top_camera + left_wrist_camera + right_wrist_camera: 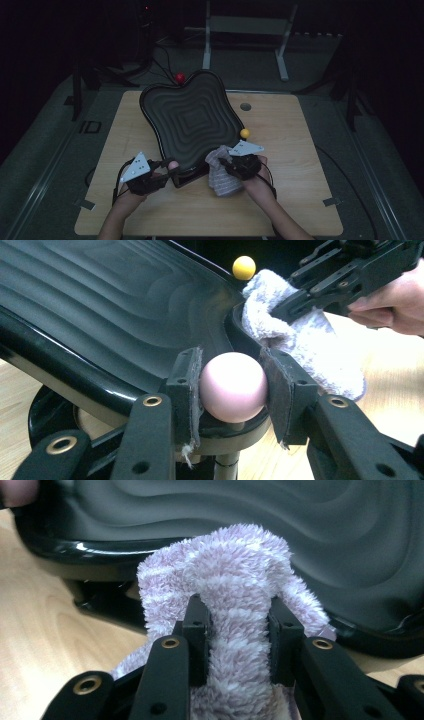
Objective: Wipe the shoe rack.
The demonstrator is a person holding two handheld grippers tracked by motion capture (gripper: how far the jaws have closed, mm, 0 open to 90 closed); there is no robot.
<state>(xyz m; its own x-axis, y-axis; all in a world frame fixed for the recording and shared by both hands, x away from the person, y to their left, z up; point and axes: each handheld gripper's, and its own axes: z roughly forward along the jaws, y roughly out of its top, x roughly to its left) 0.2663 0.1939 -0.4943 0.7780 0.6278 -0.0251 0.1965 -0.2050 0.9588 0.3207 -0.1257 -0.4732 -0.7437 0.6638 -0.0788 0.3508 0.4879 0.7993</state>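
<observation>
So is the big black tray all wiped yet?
Done: the left tongs grip the tray's pink ball knob, steadying the tray. In hand: the right tongs pinch the fluffy cloth at the near rim. Left: wiping the ridged surface, by the look of it.

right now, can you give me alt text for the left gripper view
The left gripper clamps a pale pink ball at the near rim of a black ridged tray. Beyond it, the right gripper presses a fluffy pale cloth against the tray's edge, and a small yellow ball sits behind the rim.
</observation>
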